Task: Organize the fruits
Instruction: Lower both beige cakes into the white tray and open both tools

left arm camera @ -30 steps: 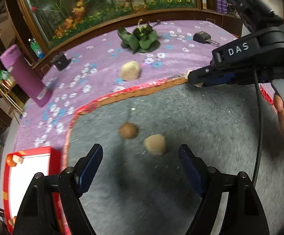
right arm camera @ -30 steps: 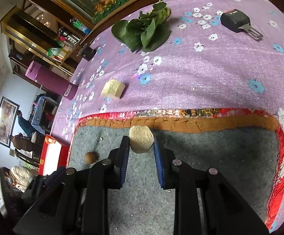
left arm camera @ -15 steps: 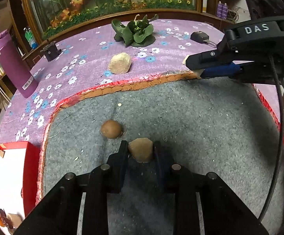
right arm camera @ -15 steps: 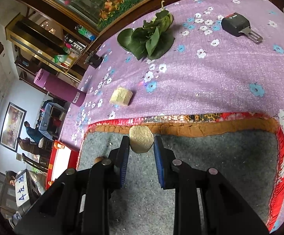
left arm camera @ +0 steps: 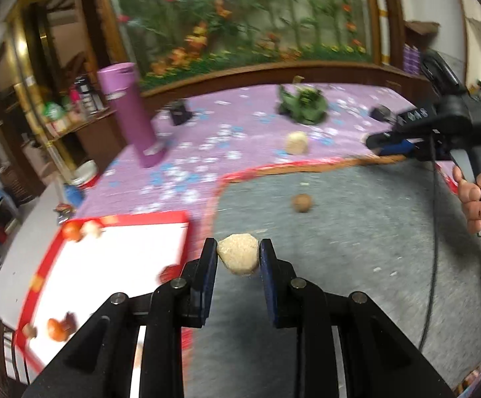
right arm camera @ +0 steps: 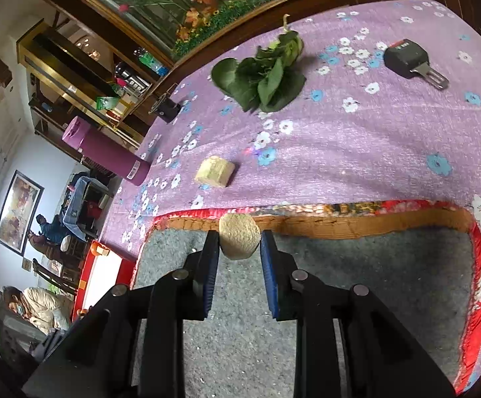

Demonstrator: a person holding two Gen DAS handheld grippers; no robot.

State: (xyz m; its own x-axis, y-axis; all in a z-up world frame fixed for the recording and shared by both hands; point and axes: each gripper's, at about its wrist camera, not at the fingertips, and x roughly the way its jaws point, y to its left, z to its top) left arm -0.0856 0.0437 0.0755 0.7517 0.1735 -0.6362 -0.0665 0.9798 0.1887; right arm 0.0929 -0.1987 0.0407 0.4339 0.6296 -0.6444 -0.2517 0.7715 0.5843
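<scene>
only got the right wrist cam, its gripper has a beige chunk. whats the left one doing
Observer: The left gripper is shut on its own beige chunk, held up off the grey mat.
Operator: where is it pointing
Observer: It is near the mat's left edge, next to the red-rimmed white tray.
Operator: anything in the tray
Observer: Yes, some orange and pale pieces near its far corner and more at its near end. They are too blurred to name.
Operator: any fruit left on the mat
Observer: One small round brown fruit sits on the mat, out of your view.
</scene>
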